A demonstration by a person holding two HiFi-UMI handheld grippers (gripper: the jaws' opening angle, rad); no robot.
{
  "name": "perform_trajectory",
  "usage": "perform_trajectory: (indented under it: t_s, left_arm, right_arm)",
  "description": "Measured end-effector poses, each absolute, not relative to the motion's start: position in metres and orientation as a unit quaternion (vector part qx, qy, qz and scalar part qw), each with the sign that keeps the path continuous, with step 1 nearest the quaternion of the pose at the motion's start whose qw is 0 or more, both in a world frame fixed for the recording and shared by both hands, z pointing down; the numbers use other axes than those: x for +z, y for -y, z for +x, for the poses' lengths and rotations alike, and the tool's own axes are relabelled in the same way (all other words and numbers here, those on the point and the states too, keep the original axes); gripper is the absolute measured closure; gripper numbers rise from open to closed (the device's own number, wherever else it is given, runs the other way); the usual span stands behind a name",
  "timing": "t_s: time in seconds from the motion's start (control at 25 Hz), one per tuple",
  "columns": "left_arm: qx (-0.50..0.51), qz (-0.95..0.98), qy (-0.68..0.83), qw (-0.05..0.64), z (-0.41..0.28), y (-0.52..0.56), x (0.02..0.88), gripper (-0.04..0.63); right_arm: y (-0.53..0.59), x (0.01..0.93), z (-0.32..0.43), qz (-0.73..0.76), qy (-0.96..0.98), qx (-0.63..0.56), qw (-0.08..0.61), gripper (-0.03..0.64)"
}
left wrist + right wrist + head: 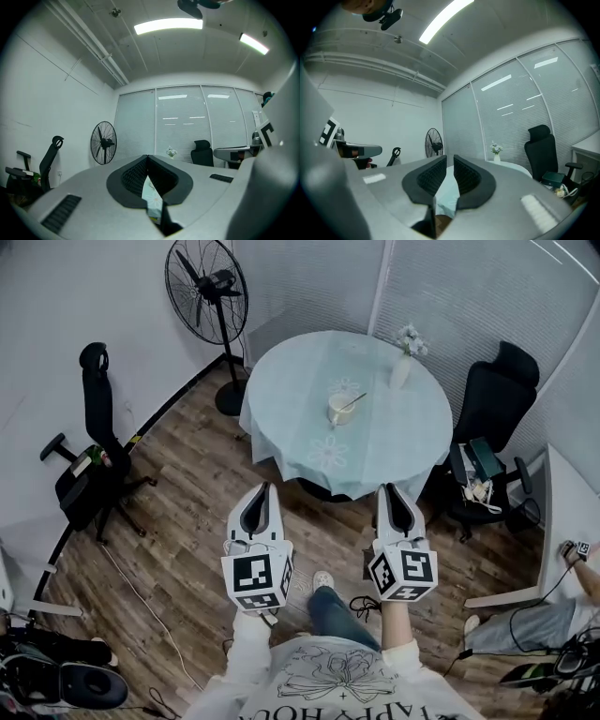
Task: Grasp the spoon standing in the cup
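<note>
Two grippers low centre, both empty: left gripper point(266, 487) jaws closed, right gripper point(387, 489) jaws slightly apart. Thin metal spoon point(353, 403), leaning right I think, stands in cream cup point(338, 411) mid-frame on round pale-green table point(281, 432). White flower vase point(402, 366) sits to the cup's upper right. Wood floor point(187, 474) and the table edge lie between.

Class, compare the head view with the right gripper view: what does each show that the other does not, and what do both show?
Only the head view: the cup with the spoon standing in it, and the wooden floor. Only the right gripper view: the ceiling light strip, and a close look at the right gripper, its fingers apart with nothing between them. Both: the round table, the standing fan, the vase of flowers and the black office chair.
</note>
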State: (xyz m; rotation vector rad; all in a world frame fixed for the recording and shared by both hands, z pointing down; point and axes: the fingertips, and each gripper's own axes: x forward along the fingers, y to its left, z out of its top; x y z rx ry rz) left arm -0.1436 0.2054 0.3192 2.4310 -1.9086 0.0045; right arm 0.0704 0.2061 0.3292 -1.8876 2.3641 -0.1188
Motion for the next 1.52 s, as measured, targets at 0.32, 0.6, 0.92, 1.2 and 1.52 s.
perform_trajectory:
  t_s: [0.32, 0.6, 0.92, 1.2, 1.52]
  left_arm:
    - [-0.002, 0.775, 0.632, 0.021, -0.12, -0.118, 0.308, 0.589]
    - [-0.003, 0.767, 0.641, 0.012, -0.104, -0.059, 0.303, 0.589]
    - [0.008, 0.758, 0.652, 0.021, -0.096, -0.014, 0.317, 0.589]
    - [0.02, 0.761, 0.648, 0.029, -0.087, 0.017, 0.328, 0.589]
    - [0.022, 0.769, 0.638, 0.037, -0.085, 0.069, 0.34, 0.589]
  right_arm:
    - [-0.111, 0.317, 0.097, -0.61, -0.789, -0.038, 0.06, 0.555]
    - [-0.042, 0.32, 0.112, -0.596, -0.798, -0.05, 0.067, 0.538]
    - [0.007, 0.333, 0.124, -0.59, -0.802, -0.064, 0.062, 0.537]
    - [0.035, 0.347, 0.134, -0.597, -0.796, -0.077, 0.055, 0.537]
    - [0.078, 0.358, 0.139, -0.611, -0.786, -0.082, 0.046, 0.537]
